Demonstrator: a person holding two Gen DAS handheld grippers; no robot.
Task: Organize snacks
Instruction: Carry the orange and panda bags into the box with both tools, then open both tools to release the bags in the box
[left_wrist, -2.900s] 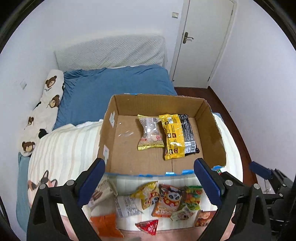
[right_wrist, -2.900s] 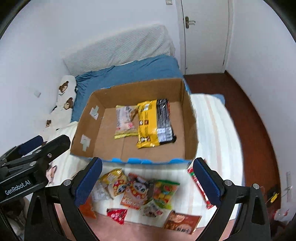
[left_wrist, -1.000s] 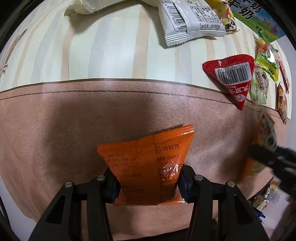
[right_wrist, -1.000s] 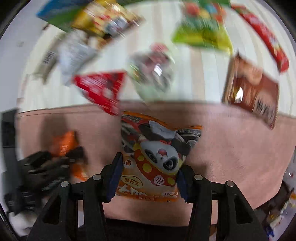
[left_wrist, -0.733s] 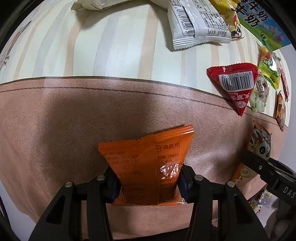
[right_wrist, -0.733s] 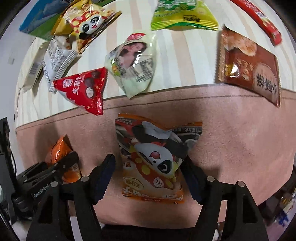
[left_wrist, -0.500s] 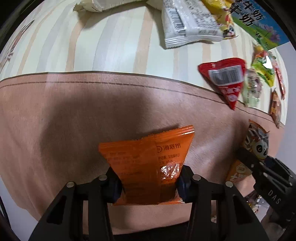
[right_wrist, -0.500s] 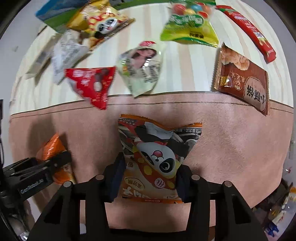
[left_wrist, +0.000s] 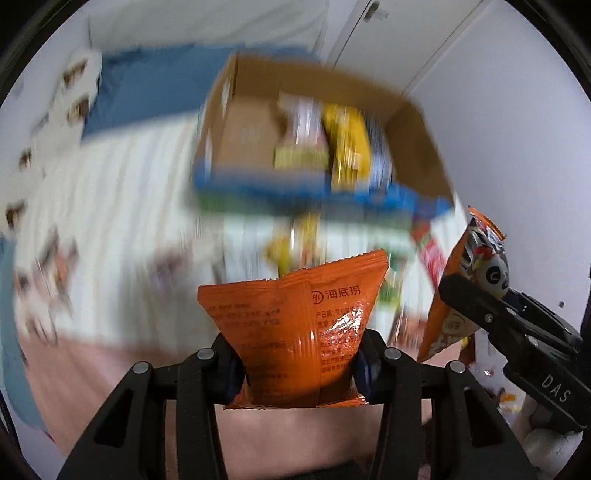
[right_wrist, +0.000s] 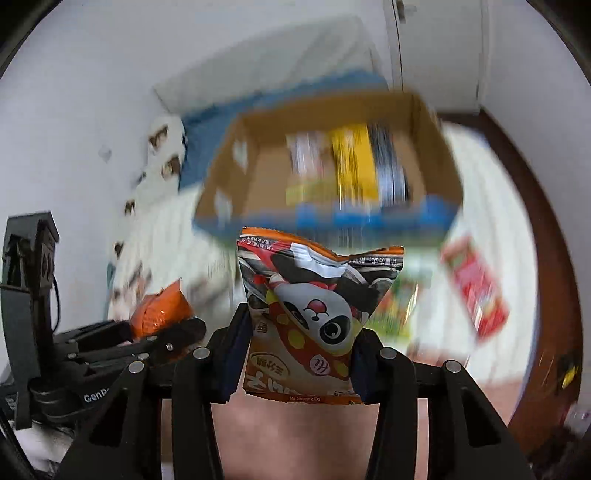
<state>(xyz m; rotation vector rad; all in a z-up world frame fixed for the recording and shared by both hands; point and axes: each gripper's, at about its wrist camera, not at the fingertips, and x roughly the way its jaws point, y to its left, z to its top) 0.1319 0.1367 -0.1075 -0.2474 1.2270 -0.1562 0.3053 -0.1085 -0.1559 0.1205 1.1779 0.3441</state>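
Both packets are in hand and clear of the bed, so the carry to the open brown cardboard box (left_wrist: 251, 122) looks to be the step under way. The left gripper (left_wrist: 297, 363) is clamped on a crinkly, glossy orange foil snack packet (left_wrist: 291, 325); the right gripper (right_wrist: 301, 363) is pinched tight on a shiny orange panda-print snack bag (right_wrist: 314, 314). Both bags hang in front of the box's blue-taped near edge. Next, each likely needs lifting over that edge and releasing beside the blurred yellow packet (right_wrist: 352, 162) inside the box.
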